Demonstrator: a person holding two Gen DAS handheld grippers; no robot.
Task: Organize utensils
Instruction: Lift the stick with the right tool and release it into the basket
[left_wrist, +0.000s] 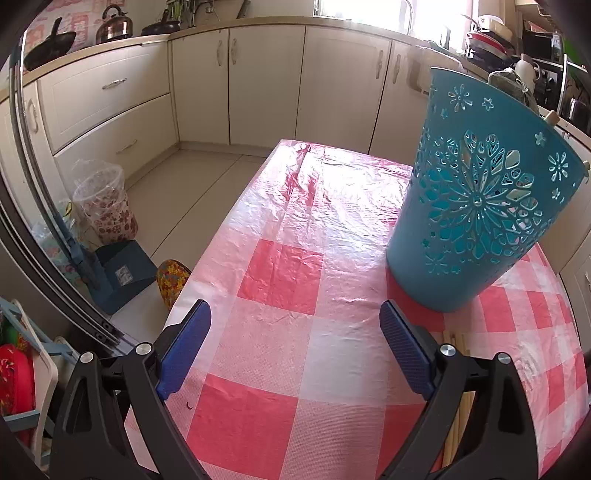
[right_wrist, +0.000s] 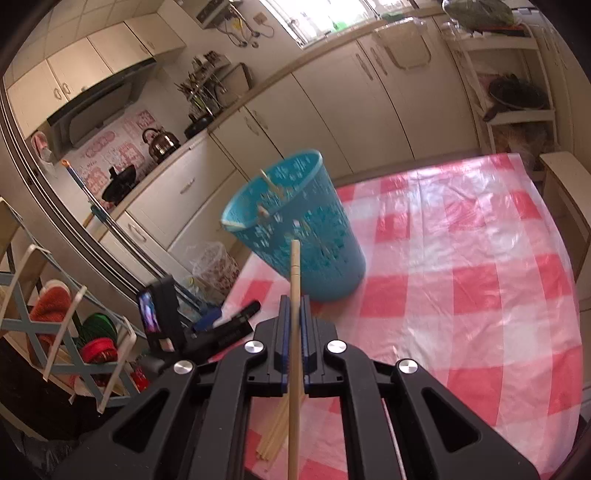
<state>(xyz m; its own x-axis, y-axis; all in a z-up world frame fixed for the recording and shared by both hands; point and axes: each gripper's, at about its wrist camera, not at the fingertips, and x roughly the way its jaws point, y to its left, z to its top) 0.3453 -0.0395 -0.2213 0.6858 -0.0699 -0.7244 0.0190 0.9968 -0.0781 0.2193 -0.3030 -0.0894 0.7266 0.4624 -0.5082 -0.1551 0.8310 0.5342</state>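
Right gripper (right_wrist: 294, 306) is clamping one chopstick (right_wrist: 294, 332), its tip pointing at the blue basket (right_wrist: 295, 229) standing on the checked tablecloth (right_wrist: 461, 295). More chopsticks (right_wrist: 271, 435) are lying on the cloth below it. Left gripper (left_wrist: 295, 325) is hovering wide apart, holding nothing, beside the basket.

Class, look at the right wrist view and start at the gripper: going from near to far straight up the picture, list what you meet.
Right gripper shut on a chopstick → blue basket on the checked tablecloth → cream cabinets → bright window.
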